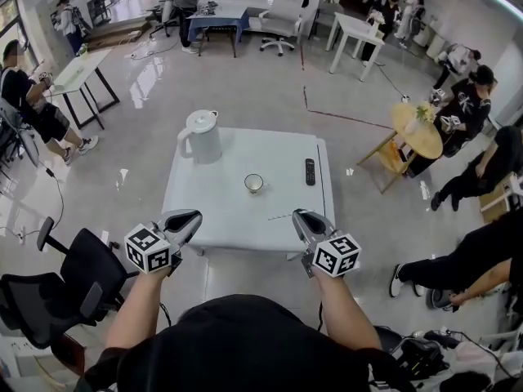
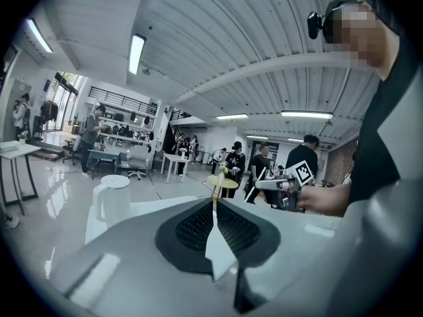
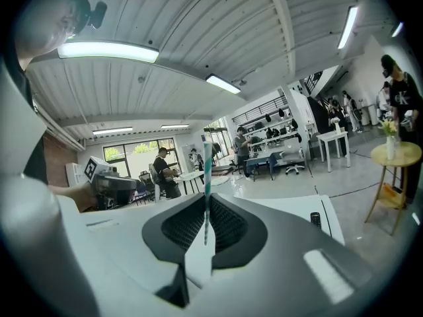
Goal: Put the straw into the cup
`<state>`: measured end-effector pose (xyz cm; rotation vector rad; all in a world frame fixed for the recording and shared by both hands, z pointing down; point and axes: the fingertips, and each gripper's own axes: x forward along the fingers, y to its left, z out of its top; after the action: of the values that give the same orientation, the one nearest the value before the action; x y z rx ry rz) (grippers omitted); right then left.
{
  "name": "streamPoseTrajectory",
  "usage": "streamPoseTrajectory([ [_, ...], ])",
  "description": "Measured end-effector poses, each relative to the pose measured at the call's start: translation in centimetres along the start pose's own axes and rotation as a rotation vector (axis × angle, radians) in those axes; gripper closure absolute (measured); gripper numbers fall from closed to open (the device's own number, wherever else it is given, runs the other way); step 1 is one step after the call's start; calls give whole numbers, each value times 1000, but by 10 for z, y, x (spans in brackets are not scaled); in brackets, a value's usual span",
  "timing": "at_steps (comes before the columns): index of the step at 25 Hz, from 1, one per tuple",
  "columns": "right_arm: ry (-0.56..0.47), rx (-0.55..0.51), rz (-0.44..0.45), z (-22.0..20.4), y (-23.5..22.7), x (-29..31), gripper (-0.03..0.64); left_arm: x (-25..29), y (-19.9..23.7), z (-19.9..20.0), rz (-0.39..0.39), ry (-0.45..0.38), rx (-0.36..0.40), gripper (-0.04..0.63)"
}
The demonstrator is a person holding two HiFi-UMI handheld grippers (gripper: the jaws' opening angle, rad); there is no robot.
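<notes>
Right tongs (image 3: 206,203) are gripping the straw (image 3: 207,170): thin, teal-and-white striped, standing upright out of the closed pads. Only the right gripper view is showing this; in the head view the straw is too thin to make out. Left tongs (image 2: 213,207) are sitting closed, pads together, and I can't make out anything between them.

Head view is showing what the gripper views aren't: the cup (image 1: 254,184) is sitting upright mid-desk (image 1: 229,219), between the white kettle (image 1: 200,135) at the far left corner and the black remote (image 1: 310,171) toward the right edge. Both tongs are hovering over the desk's near edge, well apart from the cup and from each other.

Left gripper view is picking up the kettle and the right tongs off to its side, no cup. Right gripper view is picking up the remote and the left tongs, no cup either.
</notes>
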<state>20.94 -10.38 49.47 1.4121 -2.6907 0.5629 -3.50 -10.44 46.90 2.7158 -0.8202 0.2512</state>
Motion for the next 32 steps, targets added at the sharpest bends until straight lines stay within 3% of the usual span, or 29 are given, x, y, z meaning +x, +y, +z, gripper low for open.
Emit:
streamPoseTrajectory([
  [16,11,-42,3,11,-12,17,563,-6,12,2,21,-16,8,580],
  [32,32,-42,-45,23,-35,72,563,18,70,10,-17,-16,-21,580],
])
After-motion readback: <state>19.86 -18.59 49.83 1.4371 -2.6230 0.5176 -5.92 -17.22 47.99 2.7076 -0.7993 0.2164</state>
